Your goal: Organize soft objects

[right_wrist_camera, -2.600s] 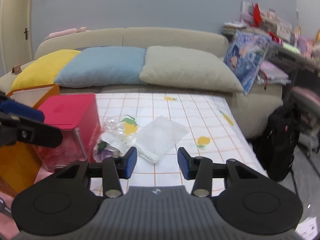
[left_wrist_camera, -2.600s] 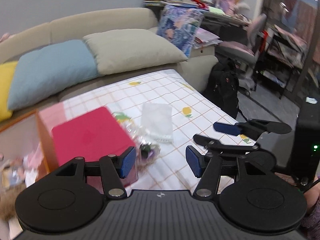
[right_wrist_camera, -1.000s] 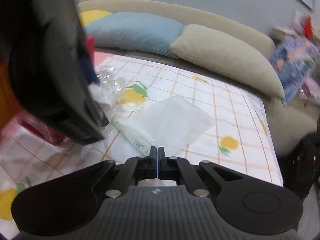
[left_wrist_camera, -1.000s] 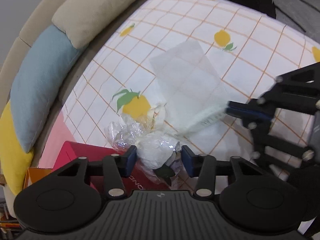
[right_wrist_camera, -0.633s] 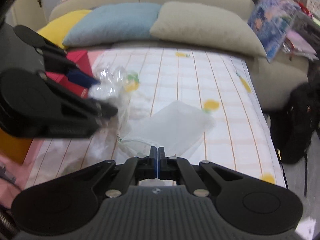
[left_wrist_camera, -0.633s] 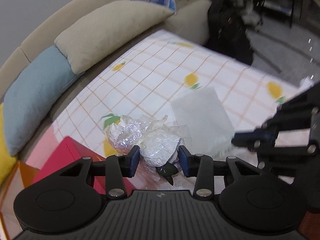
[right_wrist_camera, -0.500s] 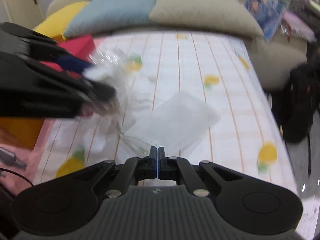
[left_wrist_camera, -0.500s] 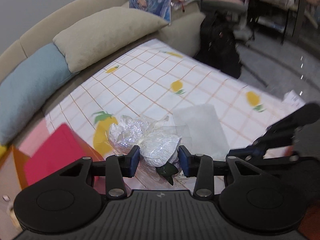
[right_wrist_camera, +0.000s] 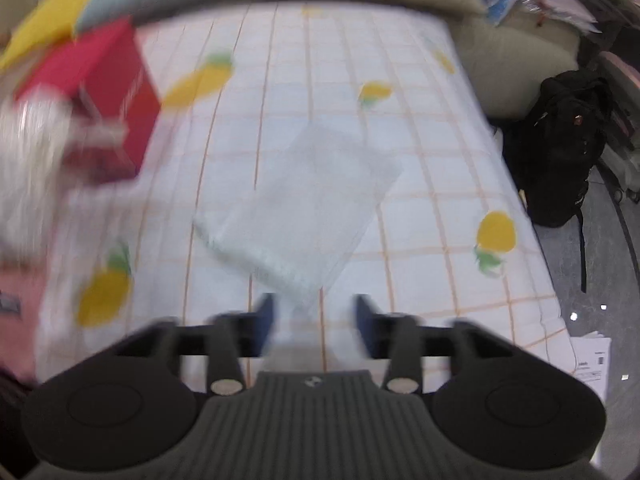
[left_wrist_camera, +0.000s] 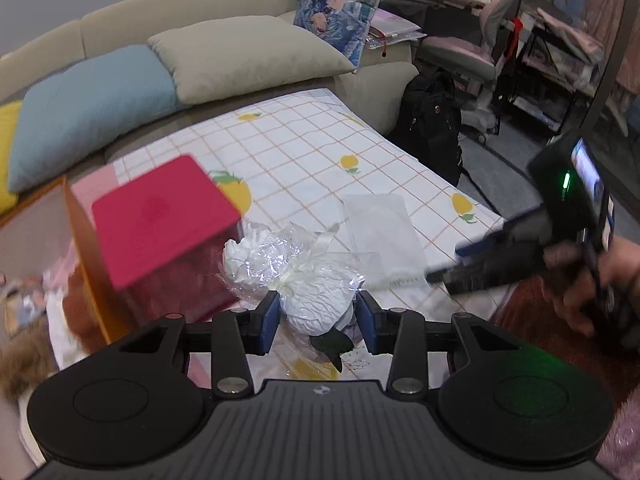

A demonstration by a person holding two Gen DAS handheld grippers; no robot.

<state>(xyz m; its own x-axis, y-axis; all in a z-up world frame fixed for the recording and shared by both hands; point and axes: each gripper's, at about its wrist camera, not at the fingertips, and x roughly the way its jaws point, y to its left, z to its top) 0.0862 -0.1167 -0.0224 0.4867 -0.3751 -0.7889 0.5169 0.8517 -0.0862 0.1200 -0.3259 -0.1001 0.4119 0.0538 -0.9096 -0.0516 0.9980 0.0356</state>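
Wrapped bundle [left_wrist_camera: 304, 276]: crinkled white soft item in clear plastic, clamped between the left gripper [left_wrist_camera: 318, 318] pads, beside the red box [left_wrist_camera: 160, 224] near the table's left edge.
Flat bag [right_wrist_camera: 304, 204]: lies mid-table, unpacked.
Right gripper [right_wrist_camera: 316, 316]: jaws apart, holding nothing, at the bag's near corner.
Progress: early by my reading; nothing looks stowed.

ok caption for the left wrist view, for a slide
Left gripper clamps a crinkled plastic-wrapped bundle beside a red box.
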